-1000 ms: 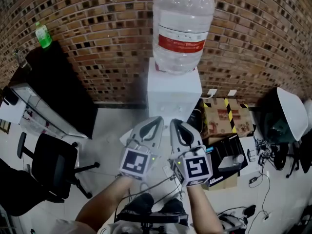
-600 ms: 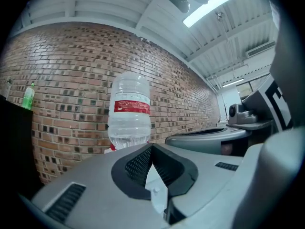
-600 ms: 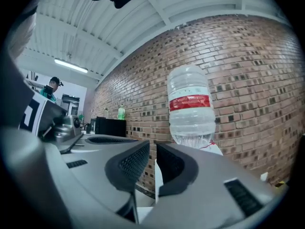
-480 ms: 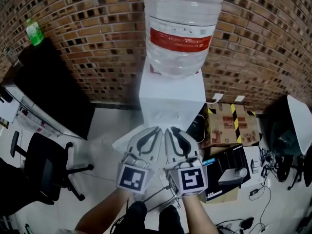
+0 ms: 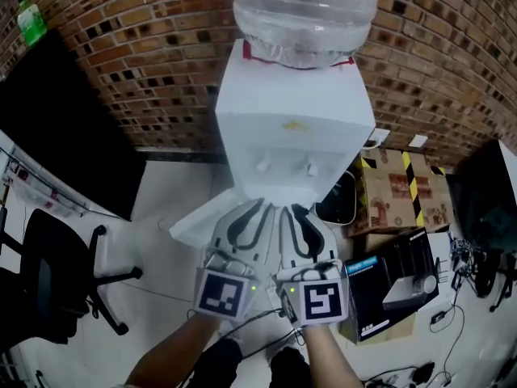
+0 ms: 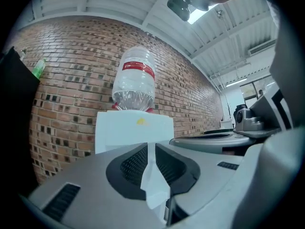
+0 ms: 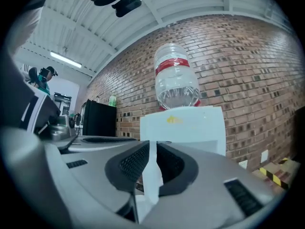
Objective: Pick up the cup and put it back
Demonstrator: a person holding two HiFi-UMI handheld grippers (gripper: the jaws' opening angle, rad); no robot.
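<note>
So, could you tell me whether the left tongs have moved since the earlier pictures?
Yes: the left tongs have sunk; the water bottle sits higher in their view and the white dispenser now shows.

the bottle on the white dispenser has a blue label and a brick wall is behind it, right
The label is red, not blue; the right gripper view shows it. The bottle does stand on the white dispenser with a brick wall behind it.

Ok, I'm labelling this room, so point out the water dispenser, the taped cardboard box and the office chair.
water dispenser (image 5: pixel 291 95), head view, white front panel.
cardboard box (image 5: pixel 396 192), head view, its top.
office chair (image 5: pixel 55 257), head view, black seat.
</note>
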